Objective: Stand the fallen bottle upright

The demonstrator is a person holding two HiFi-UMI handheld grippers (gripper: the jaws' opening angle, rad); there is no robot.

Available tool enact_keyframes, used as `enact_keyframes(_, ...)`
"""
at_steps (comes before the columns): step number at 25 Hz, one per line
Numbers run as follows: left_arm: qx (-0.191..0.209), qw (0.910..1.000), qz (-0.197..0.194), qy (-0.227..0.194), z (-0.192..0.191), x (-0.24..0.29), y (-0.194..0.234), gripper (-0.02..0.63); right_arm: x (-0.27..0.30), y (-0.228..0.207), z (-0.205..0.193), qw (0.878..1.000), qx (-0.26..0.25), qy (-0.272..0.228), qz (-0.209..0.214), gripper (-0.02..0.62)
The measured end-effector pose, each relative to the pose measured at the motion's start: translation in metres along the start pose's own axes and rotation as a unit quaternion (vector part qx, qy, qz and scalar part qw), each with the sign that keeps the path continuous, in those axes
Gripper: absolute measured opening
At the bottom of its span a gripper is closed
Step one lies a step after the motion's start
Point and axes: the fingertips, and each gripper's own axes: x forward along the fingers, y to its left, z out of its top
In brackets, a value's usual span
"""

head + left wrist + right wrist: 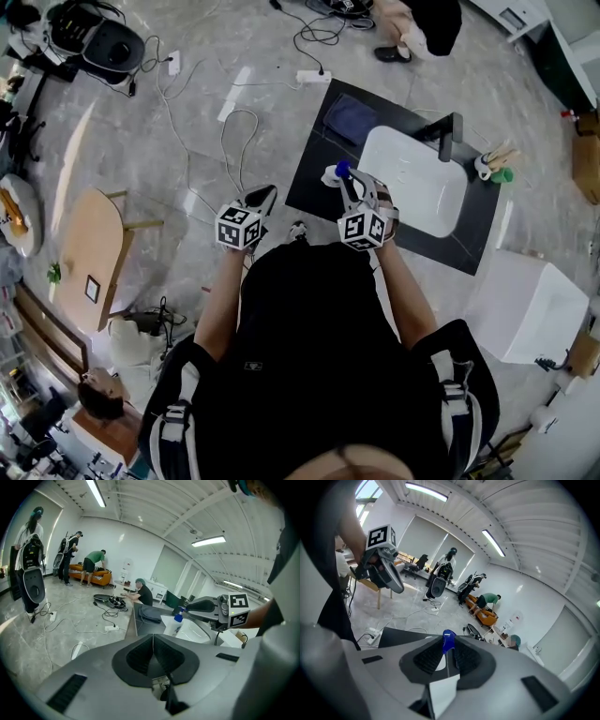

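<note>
A white bottle (331,176) with a blue cap (342,170) stands upright on the black counter (314,178), just left of the sink. In the left gripper view the bottle (176,625) is upright below the tip of the other gripper. My right gripper (354,185) is open, its jaws only slightly apart. The blue cap (448,641) sits just beyond its fingertips, with a sliver of white bottle showing through the gap; the pads do not press on it. My left gripper (265,194) hangs over the floor left of the counter. It (153,641) is shut and empty.
A white sink basin (412,187) with a black faucet (451,137) fills the counter's right part. A dark cloth (349,117) lies at its far end and a cup of brushes (495,163) stands beyond the sink. Cables and a power strip (314,76) cross the floor. A white box (527,305) stands to the right.
</note>
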Motion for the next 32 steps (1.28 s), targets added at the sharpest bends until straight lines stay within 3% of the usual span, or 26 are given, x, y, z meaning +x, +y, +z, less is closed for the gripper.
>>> enact_keyframes(12,0.02,0.9997,-0.016,0.005,0.001,0.005,-0.015,0.015,-0.011,0.01,-0.001,0.999,0.029,-0.012,0.021,0.13)
enact_keyframes(24,0.01,0.9994,0.026,-0.022,0.018,-0.003,-0.016,0.015,-0.024,0.014,-0.003,0.994,0.055,-0.049,0.076,0.123)
enact_keyframes(28,0.009,0.999,0.033,-0.027,0.021,-0.005,-0.026,0.015,-0.033,0.006,-0.005,0.989,0.093,-0.072,0.09,0.117)
enact_keyframes(32,0.004,0.9975,0.05,-0.05,0.029,-0.005,-0.034,0.015,-0.042,-0.019,-0.017,0.977,0.175,-0.078,0.089,0.096)
